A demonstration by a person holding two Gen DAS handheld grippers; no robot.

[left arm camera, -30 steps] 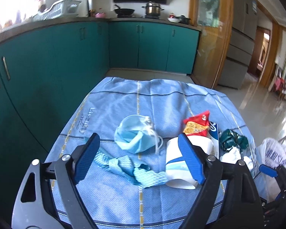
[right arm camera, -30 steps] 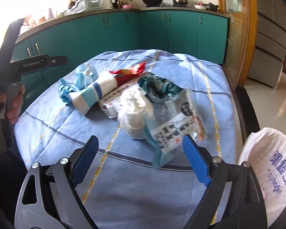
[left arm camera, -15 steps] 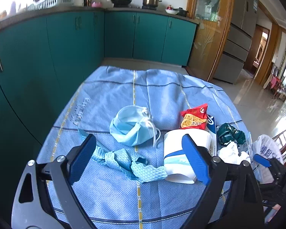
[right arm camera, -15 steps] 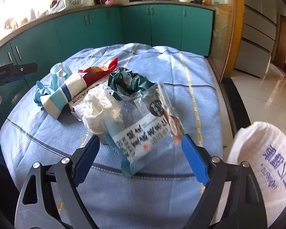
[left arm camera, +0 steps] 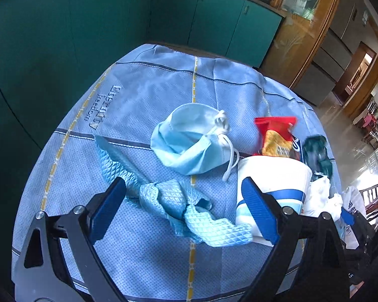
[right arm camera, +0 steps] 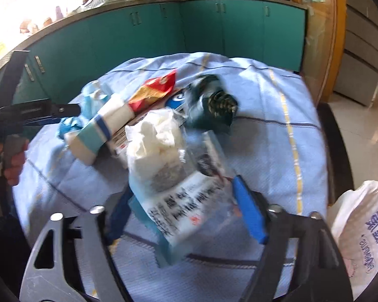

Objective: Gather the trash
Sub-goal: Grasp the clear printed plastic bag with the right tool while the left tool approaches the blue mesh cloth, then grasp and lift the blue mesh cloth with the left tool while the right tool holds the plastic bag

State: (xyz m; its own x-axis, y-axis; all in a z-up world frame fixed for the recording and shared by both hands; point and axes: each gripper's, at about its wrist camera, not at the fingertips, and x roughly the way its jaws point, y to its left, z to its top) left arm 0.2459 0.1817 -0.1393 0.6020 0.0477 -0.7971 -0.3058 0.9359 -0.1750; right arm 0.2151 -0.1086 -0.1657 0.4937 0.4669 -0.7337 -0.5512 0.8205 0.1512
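On blue-clothed counter [left arm camera: 148, 93], trash heaped: face mask [left arm camera: 189, 141], crumpled blue cloth [left arm camera: 179, 201], paper cup [left arm camera: 272, 188] on its side. Left hand-held gripper [left arm camera: 184, 206] spread wide over cloth. Right hand-held gripper [right arm camera: 181, 216] apart, straddling printed plastic packet [right arm camera: 189, 201]. White bag [right arm camera: 363, 226] at right edge.

Trash pile [right arm camera: 163, 136] crowds centre, bare tablecloth [right arm camera: 277, 130] right
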